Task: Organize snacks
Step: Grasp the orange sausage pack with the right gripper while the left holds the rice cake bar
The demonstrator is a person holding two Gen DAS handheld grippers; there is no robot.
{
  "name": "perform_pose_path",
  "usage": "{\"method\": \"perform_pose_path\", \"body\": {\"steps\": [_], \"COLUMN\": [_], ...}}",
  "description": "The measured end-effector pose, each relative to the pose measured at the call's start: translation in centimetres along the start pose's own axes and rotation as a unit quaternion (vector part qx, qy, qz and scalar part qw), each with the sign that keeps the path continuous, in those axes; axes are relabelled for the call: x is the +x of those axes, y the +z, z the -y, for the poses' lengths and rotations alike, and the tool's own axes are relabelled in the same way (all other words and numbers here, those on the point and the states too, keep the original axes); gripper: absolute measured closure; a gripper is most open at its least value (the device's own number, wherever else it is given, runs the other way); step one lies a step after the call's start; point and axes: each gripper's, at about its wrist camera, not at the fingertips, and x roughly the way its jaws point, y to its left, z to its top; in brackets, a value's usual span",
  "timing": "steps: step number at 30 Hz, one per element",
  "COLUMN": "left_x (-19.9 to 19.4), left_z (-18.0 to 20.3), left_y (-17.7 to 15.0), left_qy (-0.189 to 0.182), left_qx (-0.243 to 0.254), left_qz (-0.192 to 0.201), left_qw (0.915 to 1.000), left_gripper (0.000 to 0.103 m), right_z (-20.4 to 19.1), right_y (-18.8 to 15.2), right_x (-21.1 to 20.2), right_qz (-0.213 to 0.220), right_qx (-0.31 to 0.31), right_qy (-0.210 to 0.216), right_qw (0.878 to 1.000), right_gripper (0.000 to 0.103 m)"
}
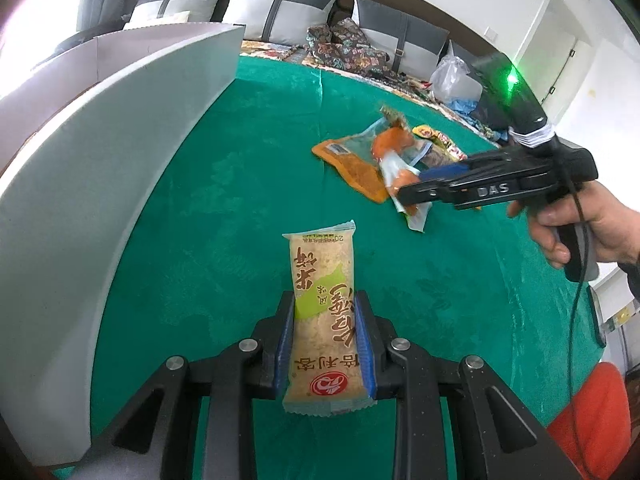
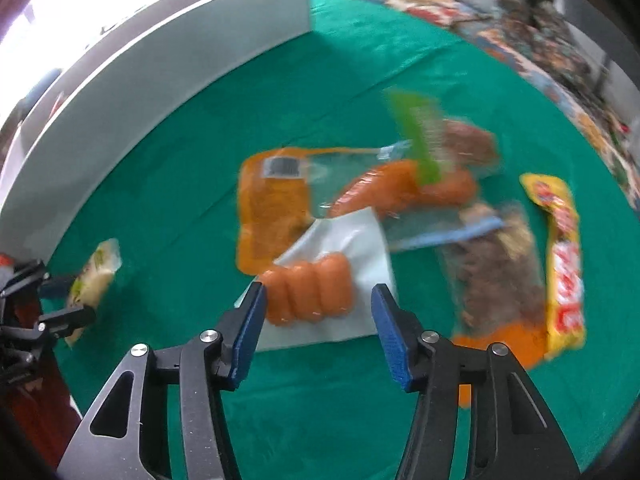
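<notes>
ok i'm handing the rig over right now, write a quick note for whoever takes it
Left gripper: shut on the rice cracker packet, held above the green cloth, beside the white box.
Right gripper: open, jaws either side of the sausage pack, not closed on it.
Snack pile on the cloth: orange pouch, a larger sausage pack, brown snack packs, yellow packet.
Done: cracker picked up. The inside of the box is hidden, so I cannot tell what it holds.
Left: place the cracker, probably in the box, grip the sausages, then work through the pile.
</notes>
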Motion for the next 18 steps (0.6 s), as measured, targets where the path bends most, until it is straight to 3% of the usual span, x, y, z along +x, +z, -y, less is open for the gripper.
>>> {"method": "perform_pose_path", "body": {"steps": [3,8,15,18], "left_x": [0.3,0.5,0.1,0.2], "left_z": [-0.1,0.3,0.3,-0.3], "left_y": [-0.1,0.0,-0.3,0.0], "left_qy": [0.001,-0.003,-0.004,-0.007], "left_qx": [-0.001,0.001,0.003,-0.011], "left_qz": [-0.004,-0.007,-0.007,-0.007], "left_qw": [1.0000,1.0000,1.0000,0.9999], "left_gripper": [0.076,0.076,0.076,0.076], "right_z": [-1.3,-2.0,-4.7,-4.9], "right_y": [0.2,0.1,0.8,0.9], "right_x": [0.6,0.5,1.3,1.9], "right_qz": [0.014,-0.008,-0.029,-0.044], "right_qx": [-0.024,-0.002,-0.043,-0.054], "right_qy": [0.006,0.013,-0.015,-0.025], "right_qw": [1.000,1.000,0.999,0.997], "right_gripper": [0.048,0.049,0.032,0.041]}}
